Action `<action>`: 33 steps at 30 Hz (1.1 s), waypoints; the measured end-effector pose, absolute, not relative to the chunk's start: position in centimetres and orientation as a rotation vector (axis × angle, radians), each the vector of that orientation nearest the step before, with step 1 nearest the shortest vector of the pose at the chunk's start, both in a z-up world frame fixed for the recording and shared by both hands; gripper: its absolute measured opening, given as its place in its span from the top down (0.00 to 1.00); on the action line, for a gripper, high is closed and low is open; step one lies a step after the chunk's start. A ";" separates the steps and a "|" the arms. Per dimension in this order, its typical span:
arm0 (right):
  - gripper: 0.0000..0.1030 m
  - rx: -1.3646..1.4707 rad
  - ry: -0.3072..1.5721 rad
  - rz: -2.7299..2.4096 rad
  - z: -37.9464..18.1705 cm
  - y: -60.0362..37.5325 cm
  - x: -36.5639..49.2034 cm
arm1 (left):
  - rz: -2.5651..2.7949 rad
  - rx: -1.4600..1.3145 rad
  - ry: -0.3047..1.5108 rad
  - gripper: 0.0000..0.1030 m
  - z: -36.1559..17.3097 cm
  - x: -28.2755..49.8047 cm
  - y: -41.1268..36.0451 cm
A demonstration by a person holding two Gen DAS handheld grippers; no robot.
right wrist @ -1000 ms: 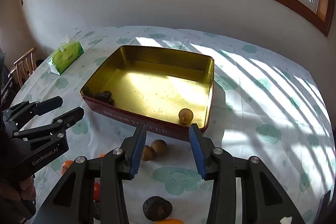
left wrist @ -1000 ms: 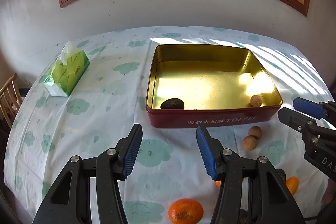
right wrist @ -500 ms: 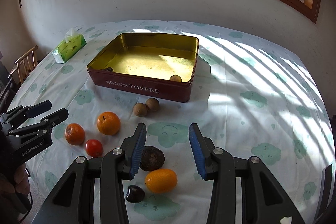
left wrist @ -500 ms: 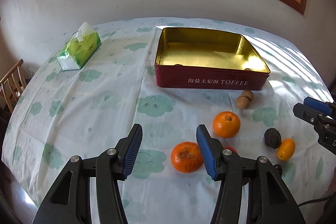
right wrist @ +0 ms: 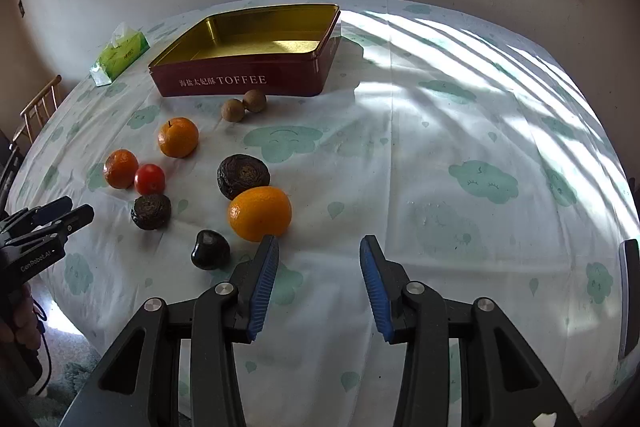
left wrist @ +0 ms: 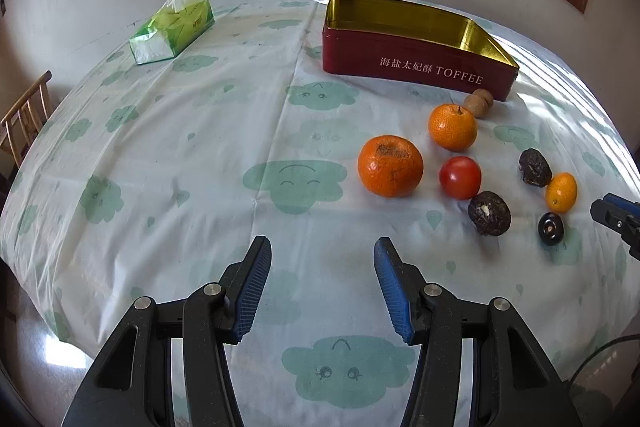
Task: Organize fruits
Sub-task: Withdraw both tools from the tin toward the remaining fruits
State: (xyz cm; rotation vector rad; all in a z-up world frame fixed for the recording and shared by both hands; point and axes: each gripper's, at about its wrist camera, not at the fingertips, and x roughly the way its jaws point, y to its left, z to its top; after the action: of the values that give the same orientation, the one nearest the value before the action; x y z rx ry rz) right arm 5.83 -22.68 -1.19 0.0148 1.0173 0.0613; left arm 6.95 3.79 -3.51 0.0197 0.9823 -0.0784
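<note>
Both claws stand apart and empty: left gripper (left wrist: 322,269) and right gripper (right wrist: 316,267) have drawn back from the red toffee tin (left wrist: 416,65), which a second ago filled each view and now sits far off at twelve o'clock. Fruits that were cut off at the bottom edge now lie in full sight on the tablecloth (left wrist: 200,155): two oranges (left wrist: 390,171), a tomato (left wrist: 460,177), a kumquat (right wrist: 259,213) at the right gripper's eleven o'clock, and dark fruits (right wrist: 243,175).
</note>
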 end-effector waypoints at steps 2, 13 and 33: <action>0.61 0.017 1.030 0.064 -1.7 -22.6 5.6 | -0.083 0.012 0.993 0.47 -4.0 6.6 3.8; 0.61 -0.001 1.071 0.102 -3.5 -21.0 6.0 | -0.098 0.028 0.978 0.47 -4.5 6.1 3.3; 0.57 -0.042 1.063 0.131 -3.9 -19.0 8.3 | -0.128 0.039 0.951 0.46 -4.7 7.9 2.4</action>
State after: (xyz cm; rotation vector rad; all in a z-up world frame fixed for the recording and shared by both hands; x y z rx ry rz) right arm 8.34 -19.00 -3.87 -0.0424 1.0633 0.1315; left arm 7.93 2.38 -4.73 0.0387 0.9508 -0.1281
